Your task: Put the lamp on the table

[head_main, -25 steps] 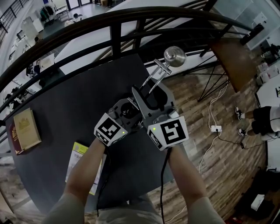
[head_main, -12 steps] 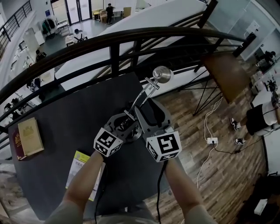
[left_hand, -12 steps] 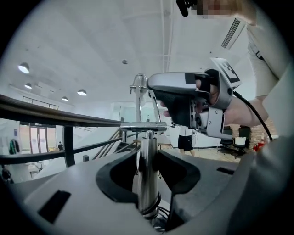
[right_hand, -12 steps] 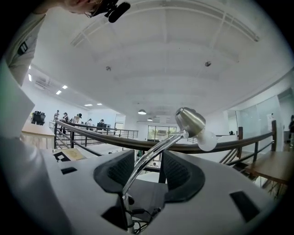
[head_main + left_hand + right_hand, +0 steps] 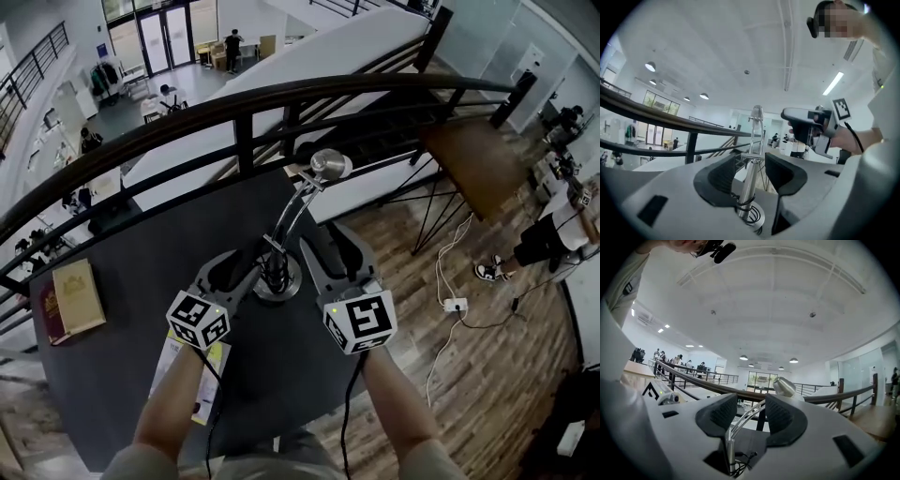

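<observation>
- Left tool (image 5: pixel 750 162): jaws opening and spread wide. The upright stem of the chrome desk lamp (image 5: pixel 290 215) stands between the dark ribbed pads (image 5: pixel 720 180), with a gap on either side.
- Right tool (image 5: pixel 751 409): jaws spread, pinching nothing. It sits just right of the lamp's base. In the right gripper view the bowed arm shows through the gap, clear of both pads.
- The chrome desk lamp stands on the dark grey matte counter (image 5: pixel 141 281), near its right edge, between the two tools.
- The round polished metal base (image 5: pixel 278 286) lies flat on the counter. A thin black cord (image 5: pixel 751 214) is coiled round the foot of the stem.
- The lower stem is a plain shiny tube, vertical. Above it is an arm of two parallel chrome rods, curved.
- A shiny rounded metal head (image 5: pixel 330 164) sits at the arm's far end.
- The long axis runs from the base up and away from the person, leaning right toward the black metal railing (image 5: pixel 246 141). The head is the farthest point.
- Tool bodies are smooth grey plastic.
</observation>
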Tool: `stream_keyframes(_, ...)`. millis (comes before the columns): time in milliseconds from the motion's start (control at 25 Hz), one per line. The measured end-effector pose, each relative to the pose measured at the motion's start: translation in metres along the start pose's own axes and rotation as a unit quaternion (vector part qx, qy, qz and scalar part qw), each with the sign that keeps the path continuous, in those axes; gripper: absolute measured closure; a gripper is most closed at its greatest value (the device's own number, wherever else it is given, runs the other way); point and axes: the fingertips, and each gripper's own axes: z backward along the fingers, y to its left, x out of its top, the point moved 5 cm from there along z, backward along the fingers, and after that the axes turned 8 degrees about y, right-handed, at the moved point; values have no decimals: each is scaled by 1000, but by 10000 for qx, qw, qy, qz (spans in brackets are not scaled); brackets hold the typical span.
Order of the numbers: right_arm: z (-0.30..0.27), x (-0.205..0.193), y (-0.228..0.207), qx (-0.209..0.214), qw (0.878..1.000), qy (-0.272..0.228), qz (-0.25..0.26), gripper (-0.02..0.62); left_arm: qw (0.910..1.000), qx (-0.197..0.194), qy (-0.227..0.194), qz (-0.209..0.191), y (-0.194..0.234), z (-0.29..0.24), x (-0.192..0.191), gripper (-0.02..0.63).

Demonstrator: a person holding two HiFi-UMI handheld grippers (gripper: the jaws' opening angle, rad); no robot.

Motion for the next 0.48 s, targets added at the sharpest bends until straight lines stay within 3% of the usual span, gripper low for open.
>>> stream_keyframes(80,10,9,3,-1,9999,37,143,413,9999,133,-93,34,-6,20,19,426)
stream_keyframes(320,45,43,6,37,9997,25,245,414,9984,273,-94,-495,-46,61,76,426)
stream_keyframes(480,77,70,11,-90,9996,64,257,426,9981,432,-130,-423,-75,88,108,428)
